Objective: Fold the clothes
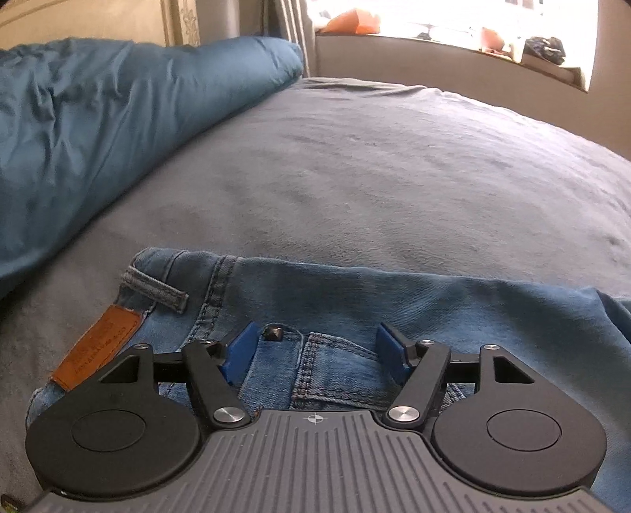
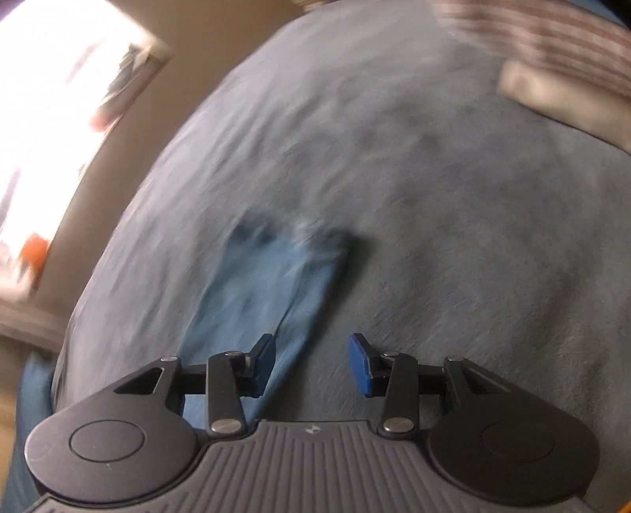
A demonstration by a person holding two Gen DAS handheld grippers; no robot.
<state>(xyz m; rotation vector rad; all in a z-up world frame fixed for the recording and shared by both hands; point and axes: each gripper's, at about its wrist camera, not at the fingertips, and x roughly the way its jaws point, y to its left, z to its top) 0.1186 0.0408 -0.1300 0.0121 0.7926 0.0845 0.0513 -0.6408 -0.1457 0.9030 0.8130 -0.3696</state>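
Observation:
Blue jeans (image 1: 355, 300) lie on the grey bed (image 1: 394, 165), waistband toward me, with a brown leather patch (image 1: 96, 347) and a belt loop at the left. My left gripper (image 1: 315, 353) is open just above the waistband, its blue pads on either side of the metal button (image 1: 273, 332). In the blurred right wrist view a jeans leg end (image 2: 268, 284) lies flat on the bed (image 2: 434, 197). My right gripper (image 2: 311, 365) is open and empty, hovering over the leg's right edge.
A rolled teal blanket (image 1: 118, 118) lies along the left of the bed. A bright window sill (image 1: 453, 35) with small items is beyond the far edge. A striped cloth (image 2: 552, 51) lies at the far right corner in the right wrist view.

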